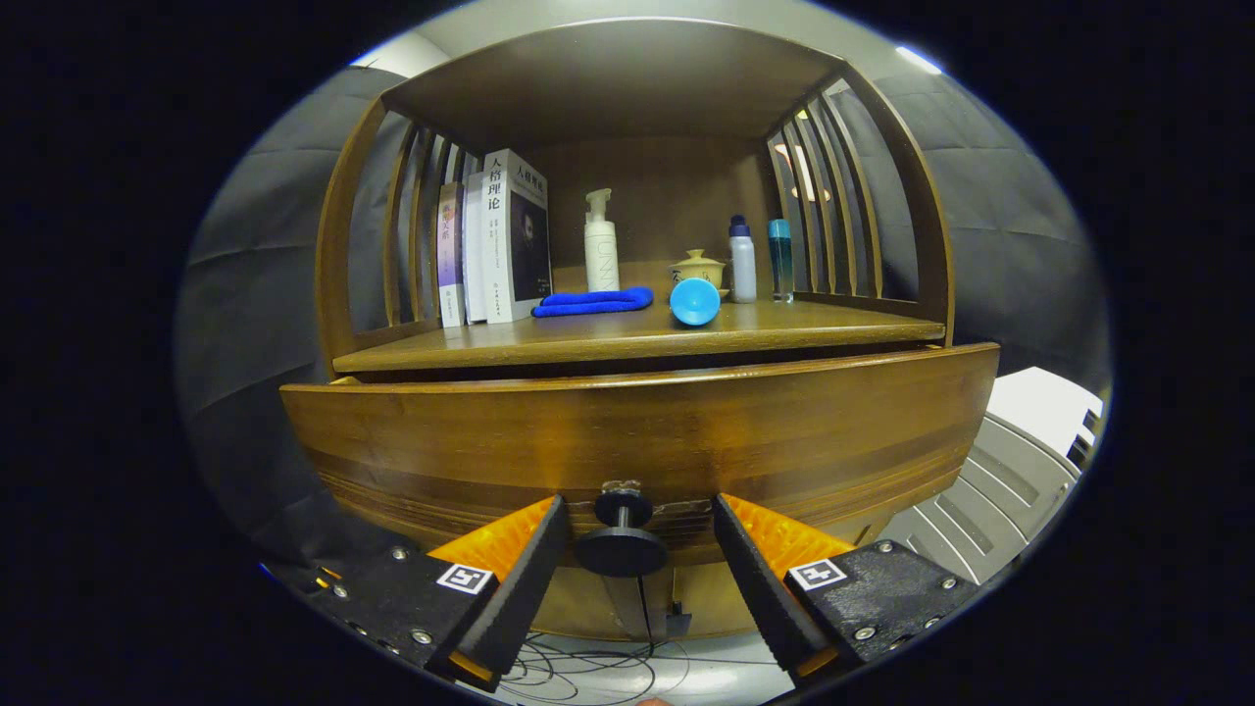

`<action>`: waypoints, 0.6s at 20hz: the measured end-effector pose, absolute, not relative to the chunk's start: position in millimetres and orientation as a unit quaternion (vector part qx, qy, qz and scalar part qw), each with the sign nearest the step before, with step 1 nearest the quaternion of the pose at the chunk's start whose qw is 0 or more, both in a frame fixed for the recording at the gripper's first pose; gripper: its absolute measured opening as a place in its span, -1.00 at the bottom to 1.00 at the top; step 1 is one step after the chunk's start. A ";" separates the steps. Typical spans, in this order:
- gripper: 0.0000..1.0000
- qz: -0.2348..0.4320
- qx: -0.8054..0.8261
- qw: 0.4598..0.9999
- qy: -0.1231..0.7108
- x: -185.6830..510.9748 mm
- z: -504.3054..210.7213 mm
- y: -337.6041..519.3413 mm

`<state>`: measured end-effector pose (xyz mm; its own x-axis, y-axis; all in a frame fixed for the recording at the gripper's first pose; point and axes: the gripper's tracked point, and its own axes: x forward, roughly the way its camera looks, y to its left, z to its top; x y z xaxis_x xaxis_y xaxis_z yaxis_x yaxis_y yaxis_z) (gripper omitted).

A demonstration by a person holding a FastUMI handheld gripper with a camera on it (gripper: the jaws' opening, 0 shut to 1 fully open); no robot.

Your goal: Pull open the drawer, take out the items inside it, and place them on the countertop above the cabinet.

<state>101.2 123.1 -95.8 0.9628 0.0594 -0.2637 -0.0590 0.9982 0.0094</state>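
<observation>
Claw [637, 549] spread, fingers either side of the dark drawer knob [621, 542], not touching it. Drawer [637, 441] pulled slightly out beneath the tabletop [627, 338]. Up there: blue cloth [594, 302], books [495, 240], bottles.

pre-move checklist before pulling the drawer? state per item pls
1. Knob between the fingers of the gripper: ok, it sits centred in the gap.
2. Fingers closed on the knob: not ok, space shows on both sides.
3. Drawer front standing out from the cabinet: ok, slightly forward of the countertop edge.
4. Drawer contents in sight: cannot tell, the front hides the inside.
5. Free countertop for the items: ok, bare strip ahead of the blue cloth and blue cup.
</observation>
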 end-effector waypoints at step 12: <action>0.88 0.030 0.001 0.990 0.136 136.7 -98.0 124.9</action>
<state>136.7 124.9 -98.0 0.9610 0.0589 -0.2702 -0.0583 0.9982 0.0104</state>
